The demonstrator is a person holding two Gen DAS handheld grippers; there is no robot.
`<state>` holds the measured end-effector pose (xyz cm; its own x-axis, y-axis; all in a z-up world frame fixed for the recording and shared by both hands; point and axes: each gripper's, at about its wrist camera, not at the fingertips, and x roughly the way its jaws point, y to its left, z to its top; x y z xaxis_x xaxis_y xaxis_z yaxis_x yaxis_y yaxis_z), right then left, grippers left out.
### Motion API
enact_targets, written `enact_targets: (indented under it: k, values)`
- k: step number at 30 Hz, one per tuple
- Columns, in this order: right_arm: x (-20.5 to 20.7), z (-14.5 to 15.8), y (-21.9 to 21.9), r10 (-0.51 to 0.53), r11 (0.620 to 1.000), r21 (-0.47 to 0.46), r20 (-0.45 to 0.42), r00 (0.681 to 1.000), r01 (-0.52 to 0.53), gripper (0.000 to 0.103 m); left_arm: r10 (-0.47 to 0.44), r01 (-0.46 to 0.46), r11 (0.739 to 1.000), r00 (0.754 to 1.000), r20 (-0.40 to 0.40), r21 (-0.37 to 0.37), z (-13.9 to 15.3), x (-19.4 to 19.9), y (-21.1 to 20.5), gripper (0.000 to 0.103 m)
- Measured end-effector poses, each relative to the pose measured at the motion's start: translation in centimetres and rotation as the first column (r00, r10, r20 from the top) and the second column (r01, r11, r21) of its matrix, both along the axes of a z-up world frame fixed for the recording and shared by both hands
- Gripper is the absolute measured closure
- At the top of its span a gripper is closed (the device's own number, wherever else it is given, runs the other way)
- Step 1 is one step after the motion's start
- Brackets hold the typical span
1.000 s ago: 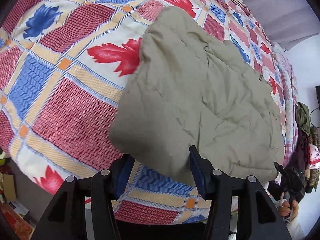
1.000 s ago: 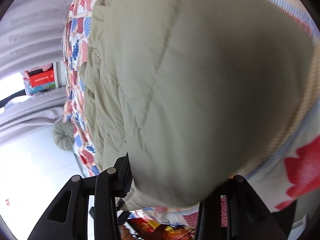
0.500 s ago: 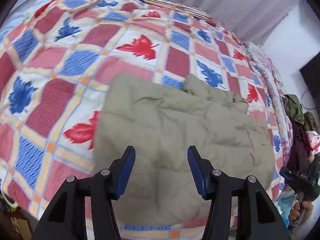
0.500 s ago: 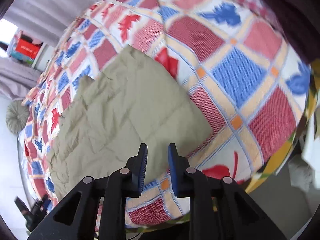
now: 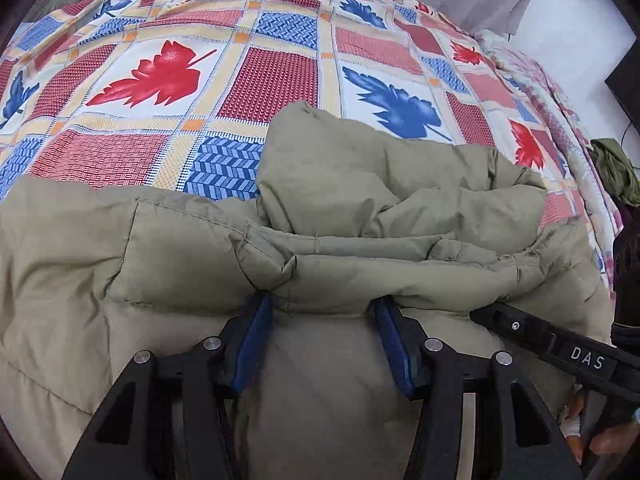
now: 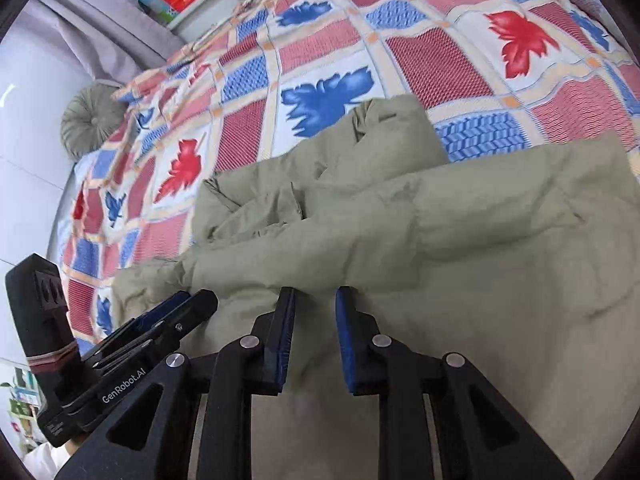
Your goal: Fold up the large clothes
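Both wrist views close, low, sharing jacket (image 5: 320, 264).

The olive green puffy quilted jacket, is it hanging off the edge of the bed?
No, the olive green puffy quilted jacket lies on the red and blue leaf-patterned bedspread, which shows beyond it.

The puffy olive-green quilted jacket (image 5: 360, 216) bulks directly ahead of both tools; beyond it, the leaf-patterned patchwork bedspread (image 5: 276, 76) lies flat, and the round grey-green cushion (image 6: 93, 122) sits at the far corner.
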<state>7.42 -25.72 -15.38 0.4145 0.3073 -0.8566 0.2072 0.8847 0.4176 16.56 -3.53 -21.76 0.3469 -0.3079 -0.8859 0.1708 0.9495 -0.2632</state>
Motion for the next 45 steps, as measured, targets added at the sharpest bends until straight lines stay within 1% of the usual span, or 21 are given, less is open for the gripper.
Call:
enact_targets:
  k: [1, 3, 6, 7, 8, 10, 13, 14, 16, 17, 19, 21, 24, 26, 29, 30, 34, 37, 39, 41, 45]
  values:
    - [0.4, -1.5, -0.1, -0.003, 1.0, 0.003, -0.021, 1.0, 0.004, 0.088, -0.01, 0.01, 1.0, 1.0, 0.004, 0.012, -0.3, 0.1, -0.2, 0.047]
    - [0.5, -3.1, -0.4, -0.018, 0.999, 0.026, -0.038, 0.999, 0.019, 0.097, -0.028, 0.028, 0.999, 1.0, 0.009, 0.028, -0.5, 0.1, -0.4, 0.047]
    - [0.6, -3.4, -1.2, -0.012, 0.997, 0.074, -0.054, 0.998, 0.016, 0.098, -0.036, 0.036, 0.999, 0.999, 0.014, 0.012, 0.5, 0.1, 0.6, 0.047]
    - [0.7, -3.1, -1.7, 0.008, 0.996, 0.085, -0.061, 0.998, -0.003, 0.098, -0.027, 0.026, 0.999, 0.999, 0.03, 0.025, 1.1, 0.2, 1.4, 0.047]
    - [0.7, -2.6, -2.2, 0.018, 0.997, 0.078, -0.06, 0.998, -0.014, 0.098, -0.01, 0.008, 0.999, 0.999, 0.051, 0.043, 1.6, 0.3, 2.4, 0.047]
    - [0.6, -1.3, -3.9, 0.017, 1.0, 0.022, -0.042, 0.999, -0.016, 0.098, 0.045, -0.051, 0.997, 0.996, 0.08, 0.066, 2.5, 0.8, 5.0, 0.047]
    - [0.0, 0.2, -8.5, -0.05, 0.997, -0.065, -0.021, 0.999, 0.049, 0.098, 0.177, -0.187, 0.977, 0.979, 0.102, 0.102, 2.9, 1.8, 10.0, 0.047]
    - [-0.3, 0.5, -10.1, -0.085, 0.992, -0.096, -0.017, 0.996, 0.083, 0.098, 0.235, -0.244, 0.964, 0.968, 0.087, 0.105, 2.5, 2.3, 11.9, 0.047]
    - [-0.9, 0.7, -13.2, -0.161, 0.977, -0.144, -0.01, 0.987, 0.158, 0.098, 0.313, -0.315, 0.945, 0.949, 0.036, 0.086, 1.0, 3.2, 14.5, 0.047]
    - [-1.2, 0.4, -14.8, -0.205, 0.969, -0.143, -0.013, 0.979, 0.201, 0.098, 0.338, -0.337, 0.939, 0.941, 0.005, 0.072, 0.0, 3.6, 15.4, 0.047]
    - [-1.2, -0.6, -16.5, -0.257, 0.961, -0.117, -0.027, 0.966, 0.253, 0.098, 0.353, -0.351, 0.933, 0.935, -0.022, 0.077, -1.7, 4.3, 15.7, 0.047]
    - [-0.7, -2.1, -17.2, -0.283, 0.957, -0.088, -0.045, 0.958, 0.278, 0.098, 0.34, -0.336, 0.934, 0.941, -0.005, 0.122, -2.6, 4.8, 14.7, 0.047]
    - [0.7, -3.6, -17.2, -0.301, 0.948, -0.117, -0.043, 0.953, 0.294, 0.099, 0.325, -0.323, 0.93, 0.945, 0.016, 0.175, -3.2, 5.3, 13.6, 0.044]
    - [1.6, -4.0, -16.8, -0.305, 0.943, -0.151, -0.041, 0.952, 0.295, 0.099, 0.335, -0.33, 0.926, 0.942, 0.008, 0.183, -3.0, 5.5, 13.7, 0.04]
    - [1.9, -3.6, -16.7, -0.299, 0.943, -0.172, -0.057, 0.952, 0.286, 0.097, 0.349, -0.342, 0.924, 0.937, -0.013, 0.171, -1.9, 5.1, 14.5, 0.04]
    - [1.9, -3.2, -16.6, -0.296, 0.944, -0.171, -0.063, 0.953, 0.282, 0.093, 0.349, -0.341, 0.924, 0.937, -0.016, 0.173, -1.4, 4.8, 14.7, 0.04]
    - [0.7, -0.8, -15.7, -0.285, 0.947, -0.175, -0.063, 0.957, 0.27, 0.088, 0.325, -0.319, 0.93, 0.946, -0.006, 0.183, 1.0, 3.0, 15.5, 0.04]
    - [-1.0, 1.2, -14.4, -0.283, 0.948, -0.162, -0.037, 0.958, 0.274, 0.08, 0.302, -0.294, 0.939, 0.953, -0.019, 0.181, 2.5, 1.3, 15.8, 0.04]
    - [-2.3, 2.2, -13.2, -0.279, 0.95, -0.15, -0.029, 0.96, 0.272, 0.068, 0.279, -0.27, 0.947, 0.96, -0.029, 0.175, 3.5, 0.0, 15.9, 0.04]
    - [-3.5, 3.2, -11.7, -0.27, 0.953, -0.145, -0.017, 0.963, 0.265, 0.063, 0.263, -0.253, 0.953, 0.964, -0.046, 0.168, 4.1, -1.3, 15.9, 0.04]
    - [-5.7, 4.2, -8.5, -0.229, 0.967, -0.119, -0.03, 0.973, 0.225, 0.063, 0.233, -0.219, 0.963, 0.969, -0.08, 0.156, 4.6, -3.4, 15.6, 0.04]
